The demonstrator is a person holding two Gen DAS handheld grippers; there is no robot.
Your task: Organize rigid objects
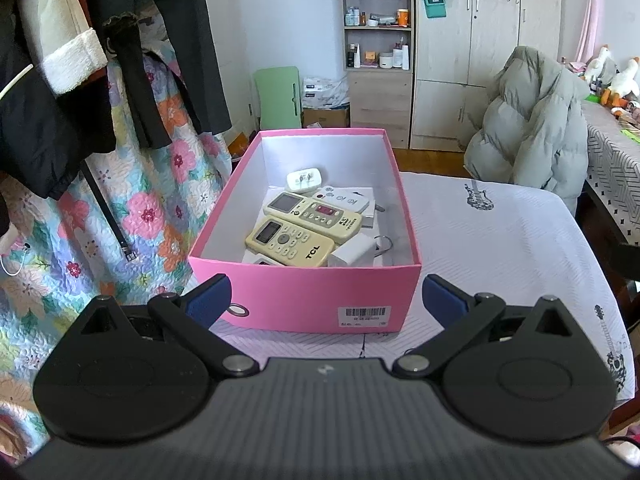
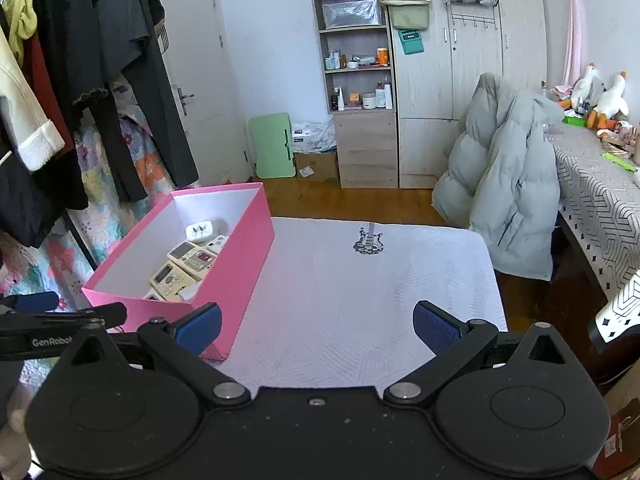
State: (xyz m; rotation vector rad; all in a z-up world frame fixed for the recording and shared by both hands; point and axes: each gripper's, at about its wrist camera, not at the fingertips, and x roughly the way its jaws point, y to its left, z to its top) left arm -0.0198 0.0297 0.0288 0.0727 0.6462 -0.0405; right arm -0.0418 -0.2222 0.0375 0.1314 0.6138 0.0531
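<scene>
Holding both tools back from the pink box [image 1: 304, 296], I keep my left gripper [image 1: 326, 300] and right gripper [image 2: 316, 326] spread and empty. Remotes [image 1: 290, 242] and chargers already lie gathered inside it, so the white tablecloth [image 2: 360, 300] looks clear and sorting seems done.
</scene>
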